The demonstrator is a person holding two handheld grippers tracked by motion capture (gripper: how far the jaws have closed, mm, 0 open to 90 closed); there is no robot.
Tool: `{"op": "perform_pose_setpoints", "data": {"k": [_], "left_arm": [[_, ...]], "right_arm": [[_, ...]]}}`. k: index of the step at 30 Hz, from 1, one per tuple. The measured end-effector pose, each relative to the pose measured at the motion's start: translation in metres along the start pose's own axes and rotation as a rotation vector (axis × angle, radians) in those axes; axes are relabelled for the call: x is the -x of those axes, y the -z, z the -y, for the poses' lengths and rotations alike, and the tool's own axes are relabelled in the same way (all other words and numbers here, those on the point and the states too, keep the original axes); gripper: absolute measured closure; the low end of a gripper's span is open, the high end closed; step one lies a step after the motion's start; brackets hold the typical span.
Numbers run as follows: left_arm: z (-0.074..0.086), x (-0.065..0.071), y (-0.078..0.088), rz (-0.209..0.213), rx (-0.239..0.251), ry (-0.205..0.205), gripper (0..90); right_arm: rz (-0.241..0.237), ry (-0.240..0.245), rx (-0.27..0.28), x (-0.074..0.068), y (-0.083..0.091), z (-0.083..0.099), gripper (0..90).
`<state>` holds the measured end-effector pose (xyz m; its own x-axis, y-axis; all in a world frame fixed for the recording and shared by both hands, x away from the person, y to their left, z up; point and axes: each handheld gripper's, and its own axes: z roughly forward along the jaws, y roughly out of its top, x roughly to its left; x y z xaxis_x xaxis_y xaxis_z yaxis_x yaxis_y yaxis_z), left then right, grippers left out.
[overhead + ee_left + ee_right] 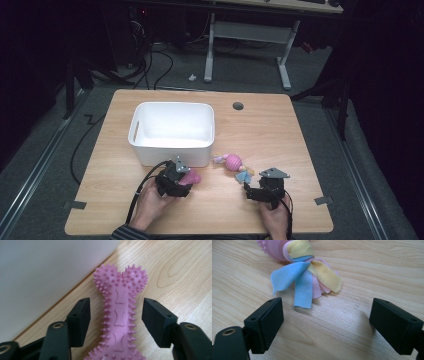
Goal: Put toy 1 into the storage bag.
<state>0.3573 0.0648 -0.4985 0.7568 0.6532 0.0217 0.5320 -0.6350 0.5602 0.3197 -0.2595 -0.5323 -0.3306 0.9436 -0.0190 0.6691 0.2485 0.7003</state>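
Nearest the lens in the left gripper view, the left tool (116, 320) straddles a pink spiky bone toy (121, 315) that lies flat on the wooden surface (180, 270); its black jaws stand partly closed, one on each side of the bone's narrow shaft, with a gap showing on both sides so that the pads do not press on it. The bone's knobbed end points away from the tool, and the white bin (45, 275) runs just beyond and to one side of it. The right tool (327, 325) stands wide apart over bare wood with nothing between its jaws; just ahead of it lies a ribbon toy (307, 277), its blue, yellow and pink strips fanned toward the tool from a pink ridged ball
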Motion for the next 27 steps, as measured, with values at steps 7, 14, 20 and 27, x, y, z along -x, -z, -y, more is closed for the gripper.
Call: {"op": "perform_pose_setpoints", "data": {"k": [7, 14, 20, 27], "left_arm": [[-0.001, -0.002, -0.007, 0.02, -0.04, 0.002, 48.7], [-0.003, -0.003, -0.008, 0.054, -0.059, 0.0, 56.9], [-0.003, -0.002, -0.006, 0.051, -0.064, -0.02, 58.6], [-0.001, -0.001, 0.004, 0.082, -0.038, -0.038, 58.8]], "right_arm": [[0.0, 0.001, 0.001, 0.0, 0.0, 0.0, 12.0], [0.0, 0.002, 0.001, 0.0, 0.0, 0.0, 12.1], [0.0, 0.001, 0.0, 0.0, 0.0, 0.0, 12.1], [0.0, 0.001, 0.001, 0.0, 0.0, 0.0, 12.1]]}}
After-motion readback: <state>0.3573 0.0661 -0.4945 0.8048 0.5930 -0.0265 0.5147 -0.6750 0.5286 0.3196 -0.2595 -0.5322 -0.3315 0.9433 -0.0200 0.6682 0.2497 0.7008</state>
